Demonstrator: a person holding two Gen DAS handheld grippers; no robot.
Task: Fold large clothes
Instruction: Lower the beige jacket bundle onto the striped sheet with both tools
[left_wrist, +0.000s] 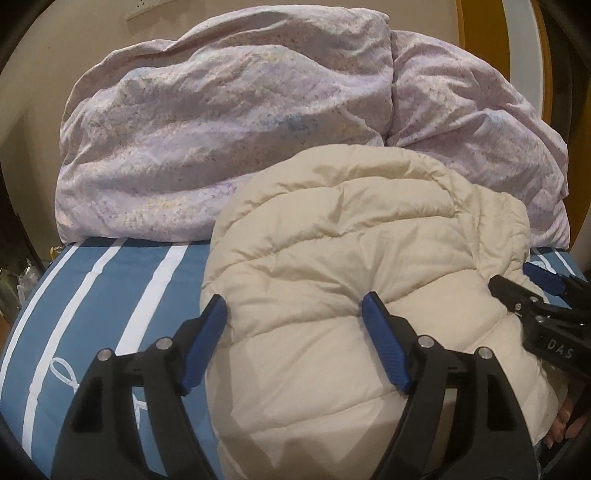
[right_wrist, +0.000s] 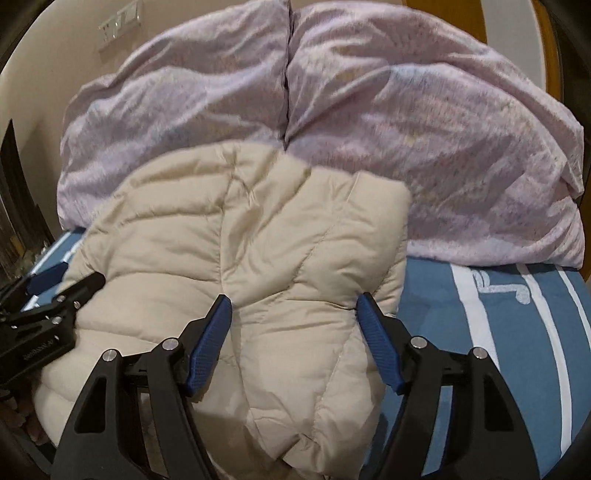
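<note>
Hovering tilted downward side by side over the cream puffer jacket (left_wrist: 332, 258), left tongs (left_wrist: 295, 310) and right tongs (right_wrist: 293, 308) both released, gripping nothing. Lying folded on the striped bed (left_wrist: 110, 295) just beneath and ahead, lilac duvet (left_wrist: 221, 129) piled beyond.

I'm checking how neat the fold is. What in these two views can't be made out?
- Near edge of the cream jacket: cut off by the bottom frame edge and the left gripper, left wrist view.
- Jacket's underside and sleeves: tucked under its own padding, both views.
- Bed sheet beneath the jacket: covered.
- Wall behind the lilac duvet: mostly blocked.
- Right gripper: open, no cloth pinched.
</note>
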